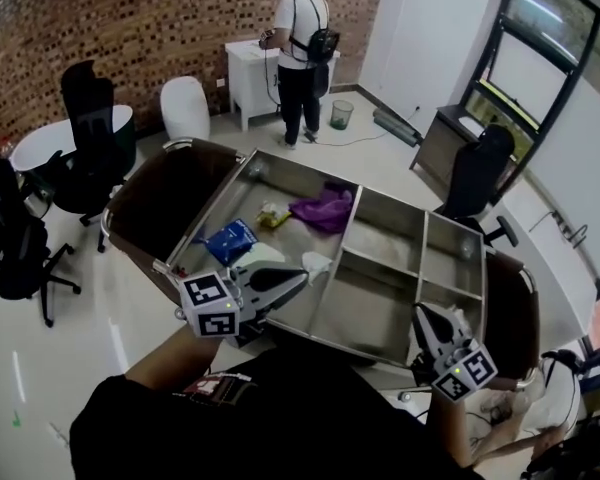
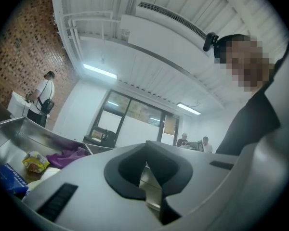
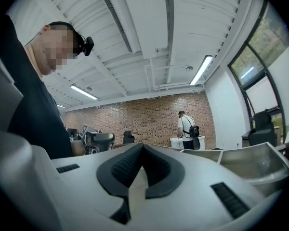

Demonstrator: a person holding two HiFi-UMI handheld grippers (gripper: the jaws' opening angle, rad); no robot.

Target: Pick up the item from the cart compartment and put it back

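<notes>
cart bin (image 1: 242, 190): blue pkt (image 1: 228, 240) flat | yellow bag (image 1: 272, 214) | purple cloth (image 1: 323, 210) crumpled

A steel cart (image 1: 375, 313) holds a purple cloth (image 1: 325, 210) in its largest compartment; a yellow packet (image 1: 272, 214) lies just beside the cloth, a blue pack (image 1: 230, 240) near it.

Left gripper (image 2: 145, 174), fingers pressed together, empty, right gripper (image 3: 143, 172), fingers pressed together, empty
</notes>
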